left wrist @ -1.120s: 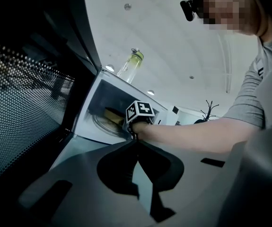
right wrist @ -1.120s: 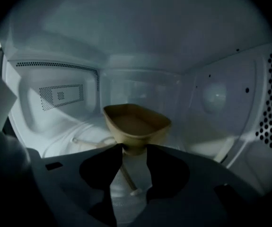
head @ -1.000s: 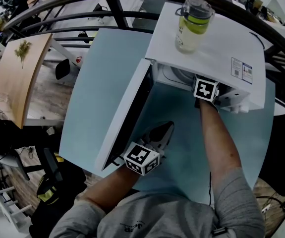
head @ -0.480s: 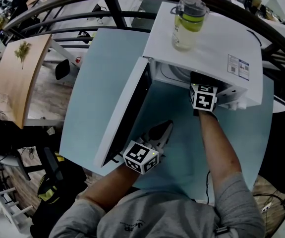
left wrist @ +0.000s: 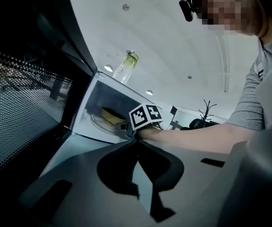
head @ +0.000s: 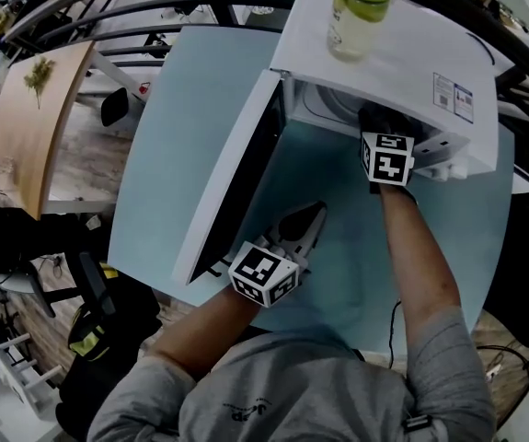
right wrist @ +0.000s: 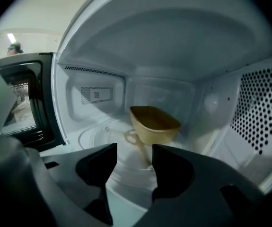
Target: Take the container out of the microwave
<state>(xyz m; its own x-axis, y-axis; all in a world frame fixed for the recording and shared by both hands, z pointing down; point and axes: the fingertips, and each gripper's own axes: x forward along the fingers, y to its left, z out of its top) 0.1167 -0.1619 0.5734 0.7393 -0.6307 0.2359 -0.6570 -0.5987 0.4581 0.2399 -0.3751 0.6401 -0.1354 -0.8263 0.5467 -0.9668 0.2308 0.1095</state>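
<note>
A tan container (right wrist: 154,124) sits on the glass turntable (right wrist: 95,138) inside the white microwave (head: 402,63), whose door (head: 232,182) hangs open to the left. My right gripper (right wrist: 134,150) reaches into the opening, short of the container. Its jaws have just been opening and stand open with nothing between them. Only its marker cube (head: 388,157) shows in the head view. My left gripper (head: 308,221) hovers over the table in front of the door, jaws shut and empty. From the left gripper view the container (left wrist: 109,116) shows beyond the right hand's cube (left wrist: 145,116).
A clear bottle with yellow-green liquid (head: 361,12) stands on top of the microwave. The microwave rests on a pale blue table (head: 181,109). A wooden table (head: 39,118) and chairs lie to the left. Perforated cavity walls (right wrist: 258,112) close in on the right.
My right hand has shifted a little at the microwave's mouth. The left gripper has stayed beside the open door.
</note>
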